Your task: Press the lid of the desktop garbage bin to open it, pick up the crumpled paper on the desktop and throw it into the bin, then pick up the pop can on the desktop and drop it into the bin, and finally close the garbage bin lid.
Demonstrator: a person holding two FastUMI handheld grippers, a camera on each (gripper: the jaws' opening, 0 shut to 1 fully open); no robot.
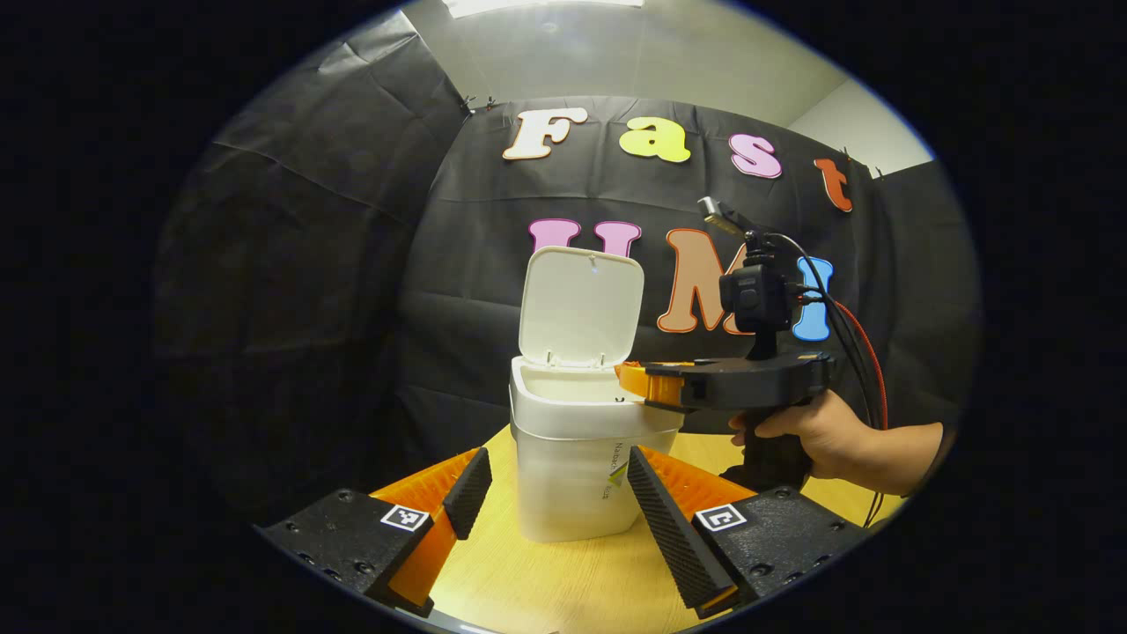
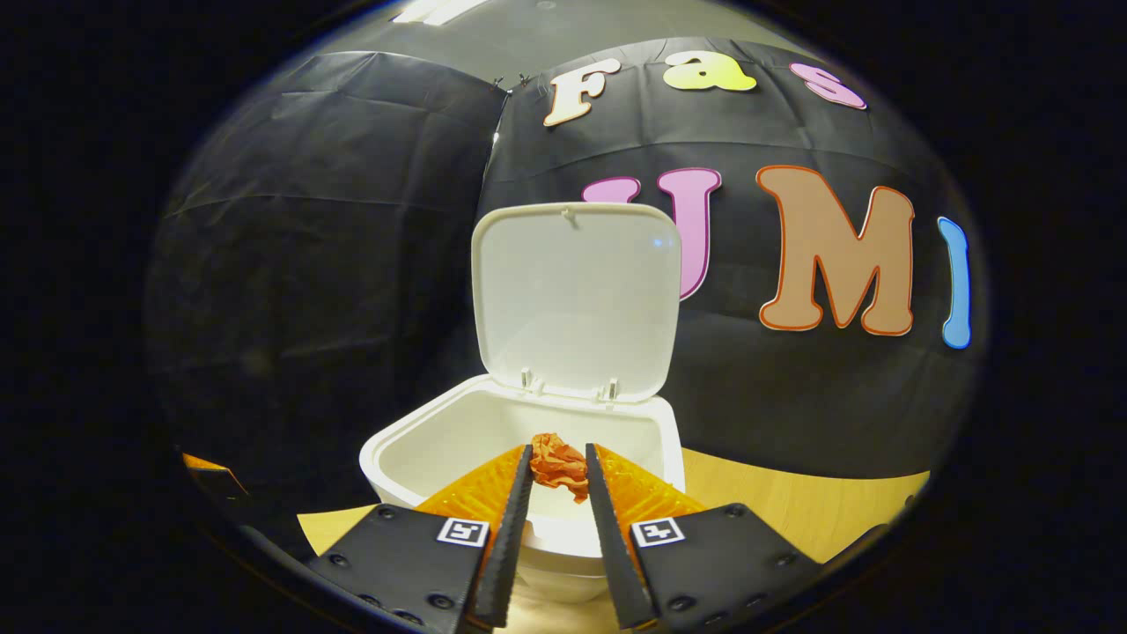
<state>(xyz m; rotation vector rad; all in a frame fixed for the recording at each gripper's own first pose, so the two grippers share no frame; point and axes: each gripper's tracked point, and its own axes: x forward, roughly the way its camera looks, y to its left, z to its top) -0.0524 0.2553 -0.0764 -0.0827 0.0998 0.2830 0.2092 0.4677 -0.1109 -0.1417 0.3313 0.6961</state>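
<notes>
We note a pale wooden surface [image 1: 563,572] inside a booth hung with black cloth [image 1: 290,264]; above the cloth a light wall and a ceiling lamp show in the left gripper view.

On the surface stands the white bin [image 1: 572,467], its lid [image 1: 581,304] swung up and standing nearly upright on its rear hinge. In the right gripper view we look down past the rim [image 2: 387,449] into the white interior; what lies at the bottom we cannot make out.

The right hand-held gripper [image 2: 559,471] hangs over the bin's opening, clenched on the crumpled paper [image 2: 559,465], an orange-red wad pinched between both fingers near their tips. In the left gripper view we see that same tool from the side, reaching in above the rim, with a person's hand [image 1: 819,431] around its grip and cables trailing behind.

The left hand-held gripper [image 1: 555,493] sits low in front of the bin, released, fingers spread to either side of the bin's body without touching it.

A small label [image 1: 616,471] is stuck on the bin's front corner; its print is too small to read. Square black-and-white markers sit on the gripper bodies.
</notes>
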